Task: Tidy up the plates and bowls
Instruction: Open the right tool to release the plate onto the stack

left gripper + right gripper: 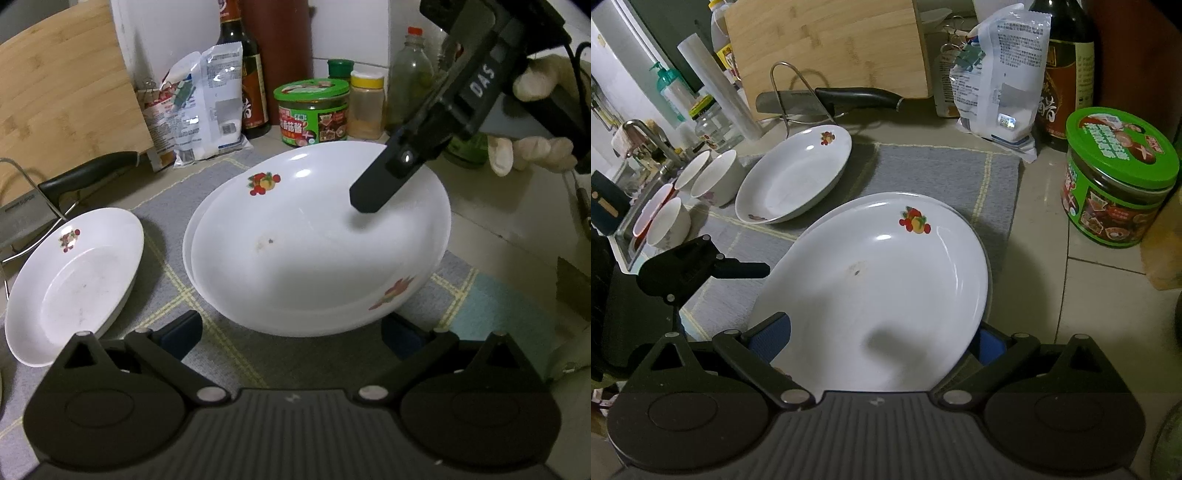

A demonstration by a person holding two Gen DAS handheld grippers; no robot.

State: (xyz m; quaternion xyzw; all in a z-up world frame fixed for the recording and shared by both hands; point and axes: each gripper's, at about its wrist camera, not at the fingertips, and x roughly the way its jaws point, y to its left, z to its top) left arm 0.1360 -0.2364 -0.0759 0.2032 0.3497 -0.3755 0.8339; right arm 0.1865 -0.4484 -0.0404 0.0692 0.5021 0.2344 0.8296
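Top plate (879,280): white, fruit print near the far rim, tilted with its right side raised; it sits nested over a second plate (827,221) whose rim shows as a sliver at the far left edge. I judge the tilt comes from being set down onto the stack, not yet lying flat.
Right claw (882,339): its blue-padded fingers (772,338) stand apart on either side of the top plate's near edge; whether the pads touch the rim I cannot tell. In the left camera one black finger hangs over the plate's bowl, casting a shadow there.
Left claw (291,328): fingers spread wide, low at the near rim of the stack (317,251), apparently placed to steady or nudge it; it grips nothing.
Third plate (74,284): alone on the grey mat (166,295) to the left, near the stack but apart; likely next to join it.
Bowls (716,177): white, grouped at the mat's far left by the sink, still unsorted.
Knife (827,99): resting in a wire rack beyond the third plate, in front of the cutting board (827,48).
Green jar (1119,177): right of the mat, clear of the plates.
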